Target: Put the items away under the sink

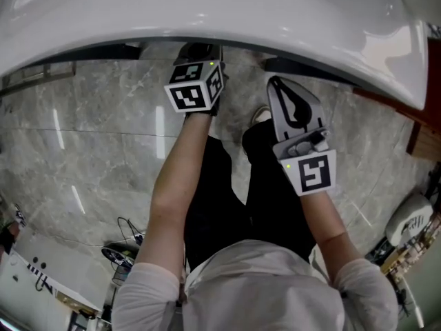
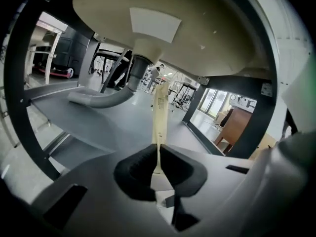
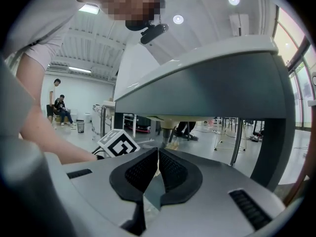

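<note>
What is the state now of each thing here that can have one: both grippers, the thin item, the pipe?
left gripper: shut on the cream strip, under the sink.
cream strip: held upright by its lower end, not set down.
right gripper: shut, nothing between its jaws.
drain pipe: joined to the sink's underside, bent sideways.

Sink: above the floor.
Drain pipe: under the sink bowl, bending left over a shelf.
Left gripper: beneath the sink rim, with a stick upright between its jaws, just right of the pipe.
Right gripper: right of the left one, at the rim.
</note>
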Motion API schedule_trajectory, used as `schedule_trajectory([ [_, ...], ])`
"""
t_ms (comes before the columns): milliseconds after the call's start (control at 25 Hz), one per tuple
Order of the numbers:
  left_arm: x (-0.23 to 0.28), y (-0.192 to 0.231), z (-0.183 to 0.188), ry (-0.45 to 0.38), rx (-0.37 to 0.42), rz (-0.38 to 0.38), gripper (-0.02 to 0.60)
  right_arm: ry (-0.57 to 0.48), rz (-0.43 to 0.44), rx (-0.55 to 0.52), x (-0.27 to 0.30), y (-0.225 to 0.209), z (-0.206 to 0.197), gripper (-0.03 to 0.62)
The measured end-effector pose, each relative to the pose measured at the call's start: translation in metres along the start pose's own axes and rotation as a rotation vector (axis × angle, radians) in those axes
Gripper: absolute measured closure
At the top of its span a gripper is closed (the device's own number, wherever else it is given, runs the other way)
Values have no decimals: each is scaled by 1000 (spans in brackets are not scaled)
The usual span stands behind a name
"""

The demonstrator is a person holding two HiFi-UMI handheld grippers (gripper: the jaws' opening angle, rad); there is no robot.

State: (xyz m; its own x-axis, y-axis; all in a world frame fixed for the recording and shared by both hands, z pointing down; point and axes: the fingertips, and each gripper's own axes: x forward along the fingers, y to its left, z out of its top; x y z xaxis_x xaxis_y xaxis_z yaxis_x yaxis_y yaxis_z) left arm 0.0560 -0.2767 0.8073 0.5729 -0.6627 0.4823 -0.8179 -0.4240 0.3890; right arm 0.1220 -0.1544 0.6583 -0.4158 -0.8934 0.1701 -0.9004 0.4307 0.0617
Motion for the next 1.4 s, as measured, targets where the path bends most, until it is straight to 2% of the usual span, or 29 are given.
schedule_trajectory([
  [160, 21, 1, 13, -31, -9, 1, 551, 26, 19, 6, 1, -4, -9, 560],
  [440, 10, 1, 11, -124, -20, -11, 505, 48, 23, 11, 6, -11, -14, 560],
  [560, -11, 5, 18, -165, 11, 26, 516, 72, 48, 16, 7, -3, -11, 560],
  [680, -37, 3, 25, -191, 48, 54, 571, 94, 68, 23, 6, 5, -1, 560],
  [1080, -135, -1, 23, -129, -7, 97, 578, 167, 149, 11, -11, 59, 56, 560],
  [1400, -174, -19, 28, -116, -54, 64, 580, 206, 172, -10, -11, 68, 86, 560],
])
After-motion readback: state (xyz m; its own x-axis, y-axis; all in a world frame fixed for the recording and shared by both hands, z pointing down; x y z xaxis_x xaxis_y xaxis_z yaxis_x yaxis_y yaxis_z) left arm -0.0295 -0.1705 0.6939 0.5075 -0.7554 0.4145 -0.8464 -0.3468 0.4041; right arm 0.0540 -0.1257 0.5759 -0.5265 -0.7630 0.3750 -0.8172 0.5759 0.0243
